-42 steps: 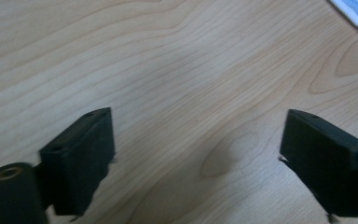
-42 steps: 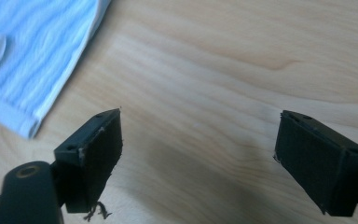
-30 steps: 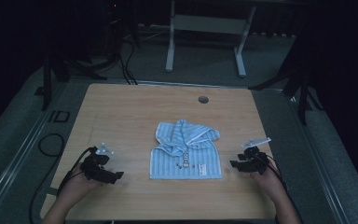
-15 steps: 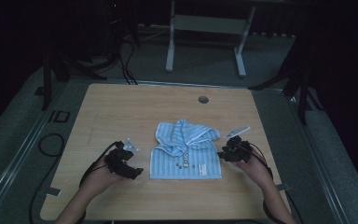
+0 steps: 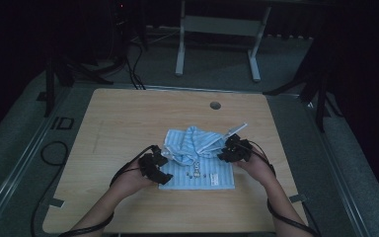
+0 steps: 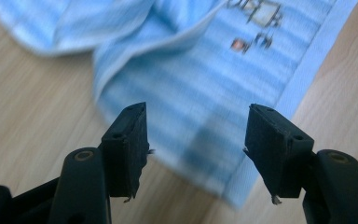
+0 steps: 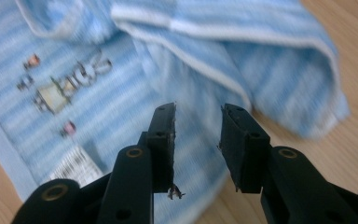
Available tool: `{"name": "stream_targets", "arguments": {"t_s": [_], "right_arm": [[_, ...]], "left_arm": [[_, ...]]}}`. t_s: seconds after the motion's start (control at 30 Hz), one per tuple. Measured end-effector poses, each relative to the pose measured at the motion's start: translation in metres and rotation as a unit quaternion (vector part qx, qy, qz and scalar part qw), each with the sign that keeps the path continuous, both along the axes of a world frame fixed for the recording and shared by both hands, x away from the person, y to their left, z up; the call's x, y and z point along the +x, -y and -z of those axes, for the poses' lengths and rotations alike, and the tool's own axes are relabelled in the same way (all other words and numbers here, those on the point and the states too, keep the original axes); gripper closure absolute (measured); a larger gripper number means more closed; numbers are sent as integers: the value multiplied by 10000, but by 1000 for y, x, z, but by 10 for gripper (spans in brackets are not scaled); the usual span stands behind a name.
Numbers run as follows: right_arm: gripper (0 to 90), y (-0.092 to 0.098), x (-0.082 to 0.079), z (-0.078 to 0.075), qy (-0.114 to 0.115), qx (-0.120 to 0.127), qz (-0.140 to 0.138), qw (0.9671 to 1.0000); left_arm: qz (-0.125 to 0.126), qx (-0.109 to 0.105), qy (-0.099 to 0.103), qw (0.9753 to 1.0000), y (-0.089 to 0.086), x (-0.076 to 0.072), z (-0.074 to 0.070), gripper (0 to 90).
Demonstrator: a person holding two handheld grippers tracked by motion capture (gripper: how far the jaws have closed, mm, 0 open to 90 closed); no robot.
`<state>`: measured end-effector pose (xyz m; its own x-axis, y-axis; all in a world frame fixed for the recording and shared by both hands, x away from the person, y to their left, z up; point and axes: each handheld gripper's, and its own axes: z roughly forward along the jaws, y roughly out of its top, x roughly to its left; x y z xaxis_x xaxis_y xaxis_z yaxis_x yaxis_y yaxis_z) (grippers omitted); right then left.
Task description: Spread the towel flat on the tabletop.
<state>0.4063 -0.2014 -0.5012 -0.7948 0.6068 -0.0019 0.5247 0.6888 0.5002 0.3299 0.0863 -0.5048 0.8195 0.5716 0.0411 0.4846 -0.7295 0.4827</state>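
A light-blue striped garment [image 5: 197, 160] lies rumpled at the middle of the wooden table [image 5: 128, 118], with a small printed figure and a white label [image 7: 74, 165] near its hem. My left gripper [image 5: 160, 165] sits at its left edge. In the left gripper view it [image 6: 198, 112] is open wide just above a hem corner of the cloth [image 6: 214, 70]. My right gripper [image 5: 225, 150] is at the garment's right side. In the right gripper view it [image 7: 198, 109] stands open with a narrower gap, hovering over the striped fabric [image 7: 261, 46] beside a folded sleeve, and nothing is pinched.
A round cable hole [image 5: 215, 105] sits near the table's far edge. Behind the table stands a white desk frame [image 5: 217, 29] on a dark floor. Cables [image 5: 54, 153] loop on the floor at the left. Bare wood surrounds the garment.
Both hands have moved inward from the table's sides, the left gripper rightward and the right gripper leftward, and they now sit at the garment's edges. The garment lies much as before.
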Motion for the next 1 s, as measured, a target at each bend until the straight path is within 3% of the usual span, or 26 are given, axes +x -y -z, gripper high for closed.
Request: {"name": "stream_targets", "arguments": {"t_s": [0.1,0.27,0.37,0.57,0.7,0.87,1.0], "right_arm": [[650,-13,3,-2,23,-78,-93,9999],[615,-35,10,-2,-101,-185,-298,9993],[586,-47,12,0,-142,-269,-421,9987],[536,-65,15,4,-143,-296,-672,9972],[536,-73,19,8,-89,-295,-688,9972],[742,-75,25,11,-91,-267,-479,9985],[864,-70,25,7,-120,-250,-434,9987]], "left_arm": [[134,46,74,9999,16,5,-1,389],[142,-105,233,9996,40,12,-3,389],[155,-77,304,9994,50,16,-2,389],[7,-198,332,9993,64,27,5,401],[-101,-123,319,9994,70,33,14,435],[-352,-183,334,9987,71,41,18,606],[-420,-232,361,9982,69,43,14,858]]}}
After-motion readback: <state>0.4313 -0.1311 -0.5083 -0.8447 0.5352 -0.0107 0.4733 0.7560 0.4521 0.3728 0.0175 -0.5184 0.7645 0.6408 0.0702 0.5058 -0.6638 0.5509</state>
